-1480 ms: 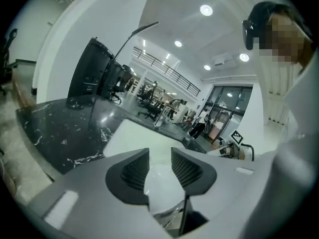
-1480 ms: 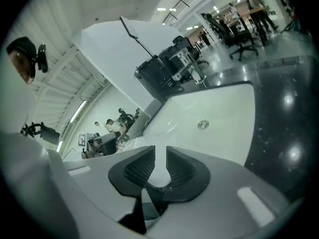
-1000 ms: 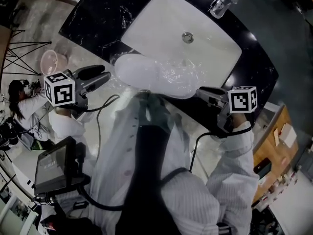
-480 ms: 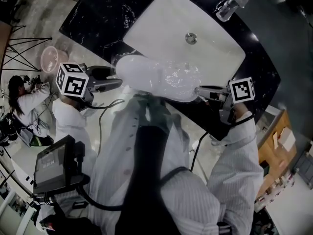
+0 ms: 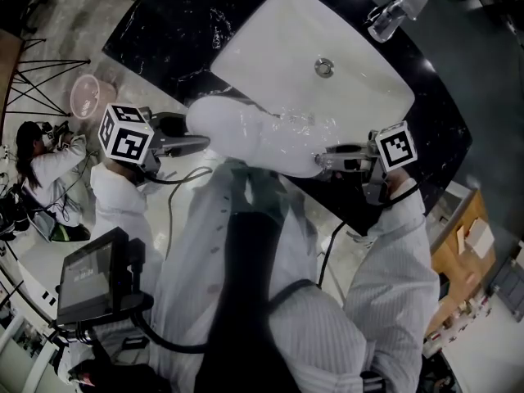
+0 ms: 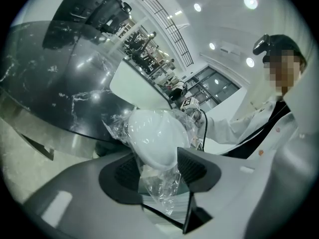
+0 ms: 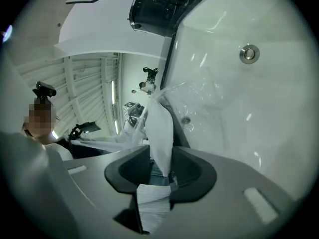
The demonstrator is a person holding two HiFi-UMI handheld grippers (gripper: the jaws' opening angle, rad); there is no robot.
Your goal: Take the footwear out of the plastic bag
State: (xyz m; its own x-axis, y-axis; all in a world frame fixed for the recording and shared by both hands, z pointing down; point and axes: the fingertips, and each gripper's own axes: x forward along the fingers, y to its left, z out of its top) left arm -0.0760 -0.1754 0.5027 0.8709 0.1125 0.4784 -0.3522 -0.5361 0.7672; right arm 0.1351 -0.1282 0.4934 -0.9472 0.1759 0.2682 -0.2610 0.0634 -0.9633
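Head view, counter [image 5: 180, 31]: black marble with white veins. A white basin [image 5: 278, 47] is set in it, with a drain [image 5: 324, 67] near the middle and a faucet [image 5: 393, 11] at the far corner.
Head view, white slipper [image 5: 246, 133]: inside a clear plastic bag [image 5: 301, 124], lengthwise along the near rim of the basin. Whether it rests on the rim or hangs just above it cannot be told.
Head view, left tongs [image 5: 195, 143]: at the slipper's left end, with their marker cube [image 5: 127, 133] behind them.
Head view, right tongs [image 5: 326, 159]: at the slipper's right end, touching the bag.
Left gripper view, left tongs [image 6: 158, 168]: closing, pinching the rounded end of the white slipper [image 6: 154, 138] through the film. Both pads touch it.
Left gripper view, plastic bag [image 6: 160, 190]: crumpled film wraps the slipper's end and hangs loose below it, down between the tongs.
Left gripper view, counter [image 6: 60, 83]: dark slab to the left, behind the slipper.
Right gripper view, right tongs [image 7: 160, 171]: easing apart, with the slipper's thin end and bag film between them. The pads lie against it.
Right gripper view, white slipper [image 7: 160, 128]: seen edge-on, a narrow white blade rising out of the tongs.
Right gripper view, plastic bag [image 7: 199, 96]: clear wrinkled film spreads from the slipper to the right, in front of the basin.
Right gripper view, basin [image 7: 259, 108]: fills the right side, with the drain [image 7: 249, 53] at upper right.
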